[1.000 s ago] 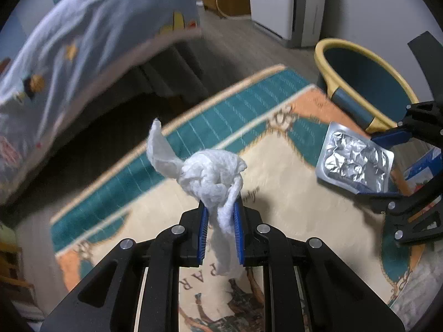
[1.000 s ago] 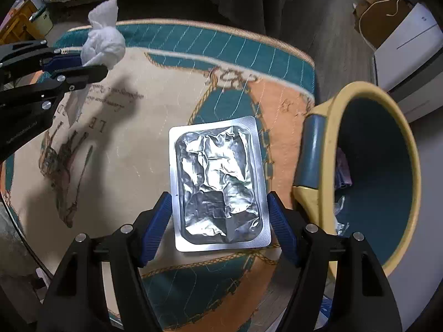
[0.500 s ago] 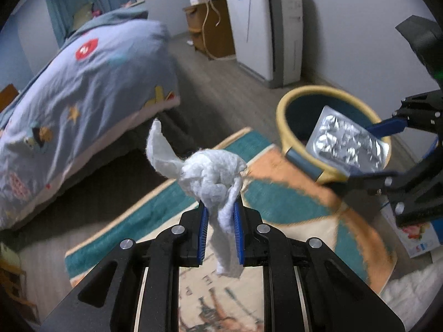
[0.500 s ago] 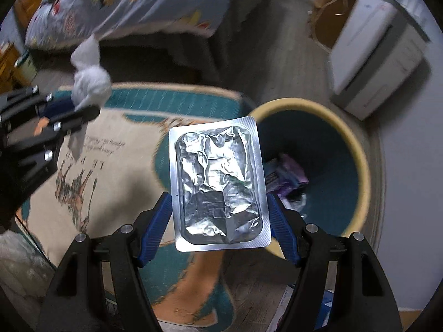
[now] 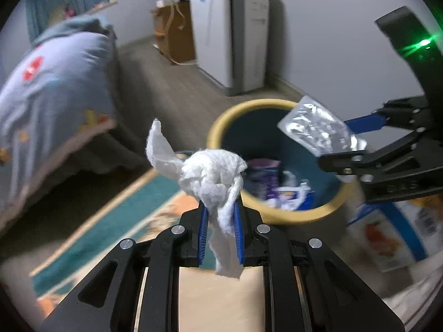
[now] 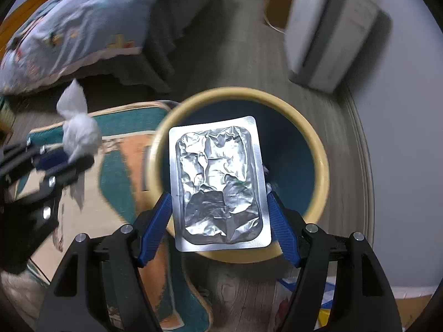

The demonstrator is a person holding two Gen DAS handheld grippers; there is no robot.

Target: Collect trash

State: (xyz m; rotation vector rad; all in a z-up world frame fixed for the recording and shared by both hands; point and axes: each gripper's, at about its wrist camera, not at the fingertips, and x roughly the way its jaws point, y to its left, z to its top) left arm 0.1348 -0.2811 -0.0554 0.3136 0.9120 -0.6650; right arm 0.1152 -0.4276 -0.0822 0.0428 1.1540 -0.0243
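Over the bin: the round yellow-rimmed, dark-blue-lined waste bin (image 6: pixel 318 149) stands on the wood floor at the edge of a teal and orange patterned rug (image 6: pixel 116 177); wrappers already lie in its bottom.
Right gripper (image 6: pixel 218 207): its blue pads clamp the two long edges of a flat silver foil blister sheet (image 6: pixel 218 177), jaws set wide to span it; from this view the sheet hangs right above the bin's mouth.
Left gripper (image 5: pixel 220 231): closed narrow on the trailing tail of a crumpled white paper tissue wad (image 5: pixel 213 174), which sits above the rug on the near side of the bin, short of its rim.
Foil sheet handling: I judge it light, thin and stiffish but easily creased; smooth, so an edge-to-edge pinch could slip or buckle it.
Tissue handling: soft, nearly weightless, squashes freely; any fold gives purchase, though fibres may cling to the pads on release.
Beside the bin: a white and blue printed carton (image 5: pixel 398 229), blurred.
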